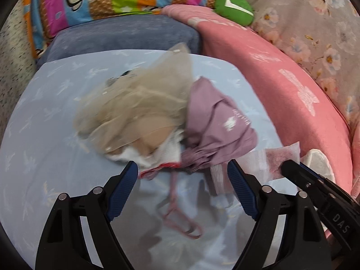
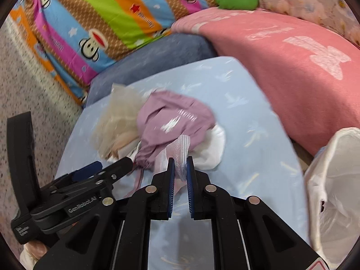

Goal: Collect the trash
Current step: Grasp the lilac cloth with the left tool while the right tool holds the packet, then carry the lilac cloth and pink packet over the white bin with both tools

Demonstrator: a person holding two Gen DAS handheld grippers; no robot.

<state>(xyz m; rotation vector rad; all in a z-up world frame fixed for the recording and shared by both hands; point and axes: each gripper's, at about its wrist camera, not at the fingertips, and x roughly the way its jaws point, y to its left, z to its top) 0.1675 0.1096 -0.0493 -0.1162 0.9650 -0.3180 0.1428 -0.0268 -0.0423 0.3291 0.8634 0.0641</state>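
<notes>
While the right gripper (image 2: 180,160) has its blue pads pressed together on a thin, crinkled plastic wrapper (image 2: 180,146) with a pinkish speckled print, the step in hand looks like the pick of one piece of trash off the bed. That wrapper stands up from between the pads and leans against a mauve drawstring bag (image 2: 171,121), which lies on the pale blue sheet (image 2: 247,117) beside a beige gauzy bag (image 2: 114,117) and some white cloth (image 2: 213,148). In the left wrist view the same wrapper (image 1: 281,159) shows at the right gripper's tip, just beside the mauve bag.

The left gripper (image 1: 182,175) holds nothing: its jaws stand wide apart over the sheet, near the bag's cord (image 1: 177,211) and the front edge of the pile.

A white plastic bag (image 2: 333,180), mouth open, waits at the right of the bed, below the pink blanket (image 2: 281,56). The next move, I judge, calls for carrying the wrapper across to that mouth and letting go only once it hangs over the opening; the wrapper is light and floppy, so it could snag on the mauve bag.
</notes>
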